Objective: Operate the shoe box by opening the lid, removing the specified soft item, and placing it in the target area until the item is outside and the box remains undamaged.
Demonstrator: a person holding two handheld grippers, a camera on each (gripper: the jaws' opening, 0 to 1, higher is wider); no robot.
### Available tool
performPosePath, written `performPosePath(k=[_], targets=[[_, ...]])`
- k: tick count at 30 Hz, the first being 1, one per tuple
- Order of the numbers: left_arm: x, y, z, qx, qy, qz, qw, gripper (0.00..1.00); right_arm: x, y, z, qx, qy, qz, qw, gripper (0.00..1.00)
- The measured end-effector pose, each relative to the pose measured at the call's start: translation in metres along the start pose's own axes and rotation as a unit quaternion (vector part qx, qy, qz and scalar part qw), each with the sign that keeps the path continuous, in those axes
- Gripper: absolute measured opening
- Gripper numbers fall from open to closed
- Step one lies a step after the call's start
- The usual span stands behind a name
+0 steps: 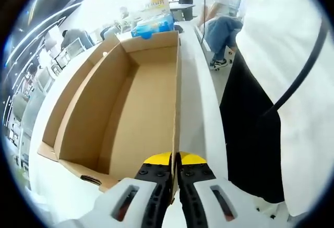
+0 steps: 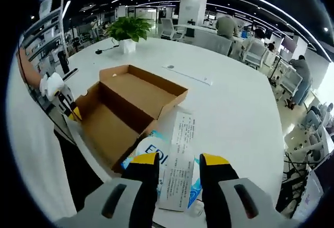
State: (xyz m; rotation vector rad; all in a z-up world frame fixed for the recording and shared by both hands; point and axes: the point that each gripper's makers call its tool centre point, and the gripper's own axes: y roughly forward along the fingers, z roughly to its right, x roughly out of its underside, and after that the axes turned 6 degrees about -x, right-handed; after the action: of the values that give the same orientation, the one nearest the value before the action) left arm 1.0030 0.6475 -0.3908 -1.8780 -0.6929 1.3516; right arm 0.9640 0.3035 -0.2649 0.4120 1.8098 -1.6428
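I'm seeing the left gripper [image 1: 175,161] pinching the near wall of the open shoe box [image 1: 130,108], jaws clamped on the cardboard edge, one on each side. The box interior is plain brown and nothing is lying in it. In the right gripper view the same box [image 2: 125,108] is sitting open on the white table [image 2: 229,108], lid flap hanging toward the table edge, and the left gripper [image 2: 73,114] is coming in from the left at that edge.

The right gripper [image 2: 178,163] is hovering over the soft item, a blue and white plastic pack [image 2: 162,157] lying on the table just beside the box, out of it. Jaws are standing apart, one either side of a white paper slip [image 2: 178,165] resting on top of the pack; I can't tell if they're touching anything. Big blue letters "ED" are reading on the pack, the rest is cut off. The slip's print is too small to read.

In the left gripper view a blue pack [image 1: 152,27] and a yellow and white carton [image 1: 157,1] are sitting beyond the box's far end; carton writing is unreadable.

The room is an open office: a potted plant [image 2: 128,30] on the table, chairs, desks, seated people, ceiling strip lights. A person in a white top [image 1: 282,56] is standing by the table.
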Motion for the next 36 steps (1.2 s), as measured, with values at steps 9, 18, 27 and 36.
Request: performPosePath(k=[9,18,27,36], targets=[[-0.002,-0.001,0.000,-0.004,0.000,0.002,1.0000,0.03,0.015,0.000,-0.003,-0.053,-0.041,-0.146,0.9869,0.20],[-0.002,-0.001,0.000,-0.003,0.001,0.003,1.0000,0.03,0.013,0.003,-0.001,-0.093,-0.271,-0.202,0.9364,0.19],[-0.003,-0.001,0.000,-0.004,0.004,0.005,1.0000,0.03,0.011,0.001,0.004,-0.096,-0.330,-0.204,0.9167,0.19],[-0.002,-0.001,0.000,-0.005,0.003,0.002,1.0000,0.03,-0.007,-0.002,0.013,-0.107,-0.379,-0.197,0.8980,0.19]])
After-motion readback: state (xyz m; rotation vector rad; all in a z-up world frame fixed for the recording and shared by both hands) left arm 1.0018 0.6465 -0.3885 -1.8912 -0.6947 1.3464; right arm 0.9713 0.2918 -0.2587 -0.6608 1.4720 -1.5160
